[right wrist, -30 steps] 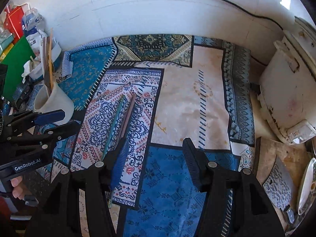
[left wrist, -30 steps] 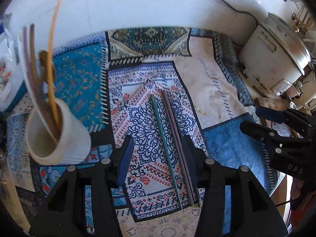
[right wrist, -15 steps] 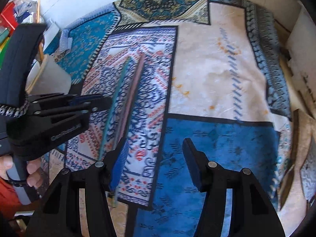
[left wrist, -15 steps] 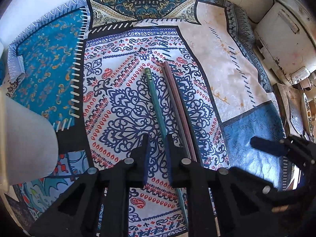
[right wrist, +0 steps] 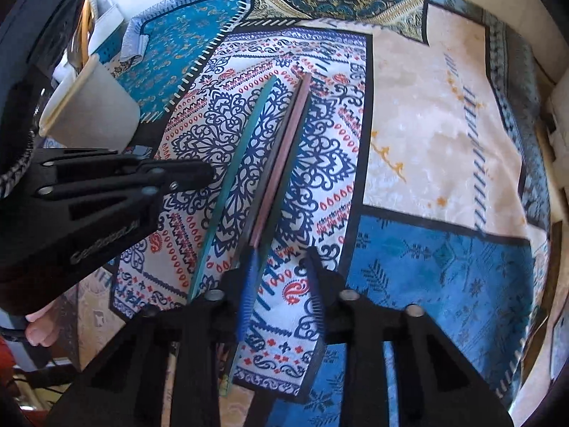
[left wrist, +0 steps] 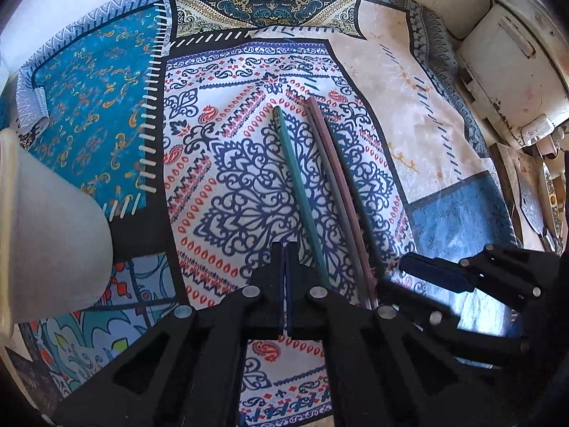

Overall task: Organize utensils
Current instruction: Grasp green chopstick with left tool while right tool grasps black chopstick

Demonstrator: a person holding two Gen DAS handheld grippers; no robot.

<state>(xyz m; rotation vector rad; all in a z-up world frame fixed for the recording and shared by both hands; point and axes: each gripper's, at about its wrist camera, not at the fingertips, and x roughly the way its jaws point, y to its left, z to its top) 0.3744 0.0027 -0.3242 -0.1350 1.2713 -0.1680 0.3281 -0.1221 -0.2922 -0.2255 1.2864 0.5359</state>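
Both grippers point steeply down at the patterned cloth. The left gripper has pressed together on nothing, just beside the green chopstick. The right gripper, jaws just closing yet apart, straddles the cloth beside the pink chopsticks mid-cloth.

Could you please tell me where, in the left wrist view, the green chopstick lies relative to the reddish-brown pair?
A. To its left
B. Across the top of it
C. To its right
A: the green chopstick lies to the left of the reddish-brown pair, running alongside it without crossing it.
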